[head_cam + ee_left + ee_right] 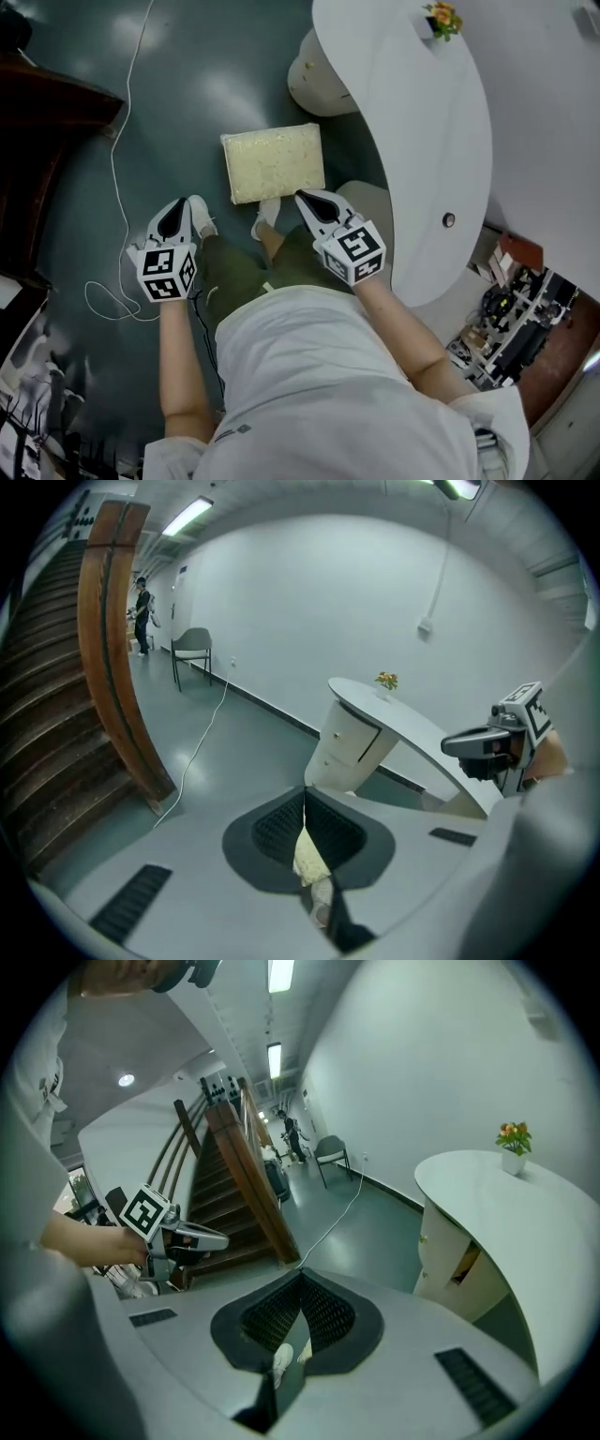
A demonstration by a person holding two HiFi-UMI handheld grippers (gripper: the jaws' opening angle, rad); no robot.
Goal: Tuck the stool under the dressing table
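Cream, fuzzy, square cushion on top: that's the stool (274, 161). It's sitting out on the glossy dark grey-green floor (187, 84), right in front of the person's white shoes (201, 217). It's just beside the curved edge of the white oval-topped dressing table (422, 159) and near its rounded white drawer pedestal (314, 80), so not tucked under. The left gripper (174, 212) has its black ribbed fingers (279, 829) pressed flat together with nothing between them, and it touches nothing. Same deal for the right gripper (312, 201): fingers (272, 1314) closed tight on air, tip sitting by the stool's near corner in the head view. Both point down at a slant. As for containers, a tiny white pot (431, 28) on the tabletop holds orange and yellow flowers (442, 14). The pedestal's drawer (354, 731) is shut. The right gripper view shows what might be an open cubby (466, 1262) on its side, but it's too small to tell what's in there.
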